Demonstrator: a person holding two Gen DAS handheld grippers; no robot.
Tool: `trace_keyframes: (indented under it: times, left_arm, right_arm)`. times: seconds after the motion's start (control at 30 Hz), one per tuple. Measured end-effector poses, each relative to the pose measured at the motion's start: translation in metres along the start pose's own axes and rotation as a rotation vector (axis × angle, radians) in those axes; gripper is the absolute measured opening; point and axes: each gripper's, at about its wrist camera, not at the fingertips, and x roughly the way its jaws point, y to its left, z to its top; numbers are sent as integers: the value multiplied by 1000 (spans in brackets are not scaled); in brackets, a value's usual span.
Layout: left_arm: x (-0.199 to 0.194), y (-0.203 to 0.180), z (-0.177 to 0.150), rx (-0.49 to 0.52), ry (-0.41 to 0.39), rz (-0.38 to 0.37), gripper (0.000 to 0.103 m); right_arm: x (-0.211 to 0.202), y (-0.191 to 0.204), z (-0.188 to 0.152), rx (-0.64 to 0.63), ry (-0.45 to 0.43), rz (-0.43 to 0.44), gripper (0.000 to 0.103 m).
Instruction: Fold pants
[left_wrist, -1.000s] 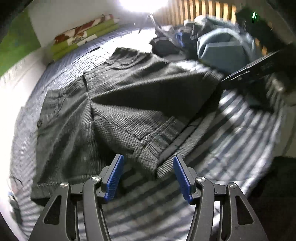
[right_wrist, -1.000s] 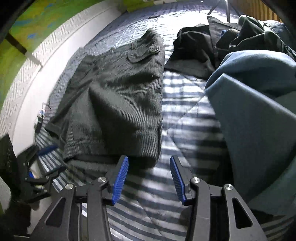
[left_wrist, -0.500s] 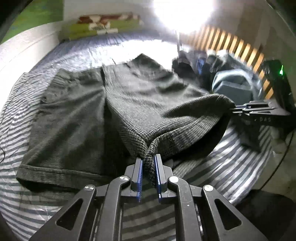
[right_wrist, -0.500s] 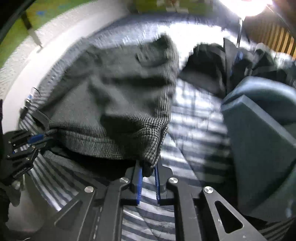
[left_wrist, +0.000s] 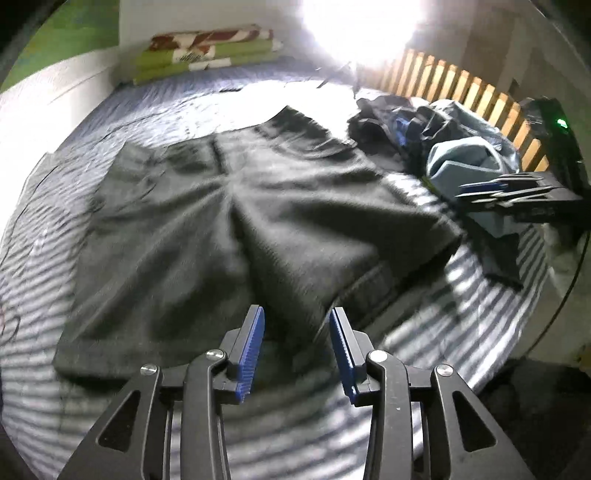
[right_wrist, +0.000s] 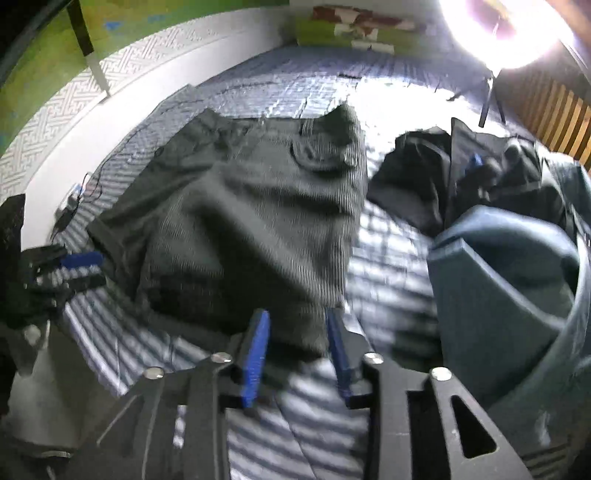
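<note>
Dark grey checked short pants (left_wrist: 240, 221) lie spread on the striped bed cover (left_wrist: 424, 332), waistband far, leg hems near. My left gripper (left_wrist: 295, 347) is open just above the bed, with the near hem corner of the right-hand leg reaching between its blue pads (left_wrist: 251, 347) but not pinched. In the right wrist view the pants (right_wrist: 251, 221) fill the middle, and my right gripper (right_wrist: 297, 350) is open with the outer hem corner loose between its fingers. Each gripper appears in the other's view: the right gripper (left_wrist: 509, 192) and the left gripper (right_wrist: 66, 266).
A heap of dark and blue clothes (left_wrist: 443, 147) sits at the right of the bed beside a wooden slatted rail (left_wrist: 461, 88). Green folded bedding (left_wrist: 207, 55) lies at the far end under a bright lamp (left_wrist: 362, 26). A white wall (right_wrist: 110, 110) and a cable (right_wrist: 81, 192) run along the left.
Half a second ago both grippers were shut on the leg's hem corners and held them lifted. Both have since opened, and the leg has dropped flat onto the bed.
</note>
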Motion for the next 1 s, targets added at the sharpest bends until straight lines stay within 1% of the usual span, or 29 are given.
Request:
trace_keyframes:
  times: [0.07, 0.1, 0.13, 0.17, 0.2, 0.23, 0.27, 0.3, 0.33, 0.37, 0.43, 0.47, 0.5, 0.53, 0.6, 0.63, 0.7, 0.77, 0.87, 0.93, 0.97, 1.0]
  left_arm:
    - [25, -7, 13, -4, 21, -45, 40]
    - [36, -9, 16, -21, 48, -73, 40]
    - [49, -9, 15, -37, 87, -105, 40]
    - [65, -7, 11, -52, 140, -117, 40]
    - [75, -8, 6, -55, 173, -100, 39]
    - [79, -7, 0, -48, 189, -93, 39]
    - [75, -5, -7, -38, 185, -91, 39]
    - [65, -3, -12, -47, 167, -90, 39]
    - [53, 2, -15, -69, 146, -97, 40]
    - [31, 13, -21, -111, 101, -96, 40]
    - [-4, 38, -32, -193, 22, -42, 49]
    - [-23, 57, -39, -255, -22, 1, 58]
    - [-34, 74, -46, -303, -51, 37, 62]
    - [-44, 90, -53, -342, -63, 76, 62]
    - [-56, 124, -61, -412, -62, 172, 61]
    - [-61, 139, -63, -440, -65, 202, 61]
    - [-70, 164, -58, -466, -80, 230, 61]
    - [-75, 175, -40, -460, -102, 254, 61]
    - [-76, 185, 8, -426, -146, 245, 61]
    - [-68, 194, 50, -426, -165, 224, 62]
    - [-57, 200, 73, -423, -159, 217, 62]
    - [-47, 208, 91, -423, -150, 234, 62]
  right_arm:
    - [21, 2, 11, 23, 11, 10, 32]
    - [31, 0, 14, 40, 20, 9, 32]
    - [47, -2, 15, 67, 48, 13, 32]
    - [57, -4, 12, 83, 80, 31, 32]
    - [68, -6, 9, 96, 122, 54, 32]
    - [83, -6, 5, 97, 185, 70, 32]
    - [89, -5, 1, 82, 211, 64, 32]
    - [90, -3, -3, 58, 218, 51, 32]
    - [87, 0, -5, 27, 216, 44, 32]
    - [83, 1, -5, 16, 213, 46, 32]
    - [70, 0, -2, 13, 183, 40, 32]
    - [64, -1, 0, 13, 169, 45, 32]
    - [58, -2, 3, 18, 155, 54, 32]
    - [53, -3, 6, 23, 142, 60, 32]
    - [45, -5, 17, 31, 104, 64, 32]
    - [41, -5, 25, 39, 87, 64, 32]
    - [35, -8, 38, 53, 53, 62, 32]
    - [30, -12, 57, 67, 15, 53, 33]
    - [24, -21, 91, 95, -38, 44, 35]
    - [21, -28, 116, 127, -75, 72, 35]
    - [22, -31, 127, 137, -86, 82, 38]
    - [25, -34, 137, 143, -94, 89, 41]
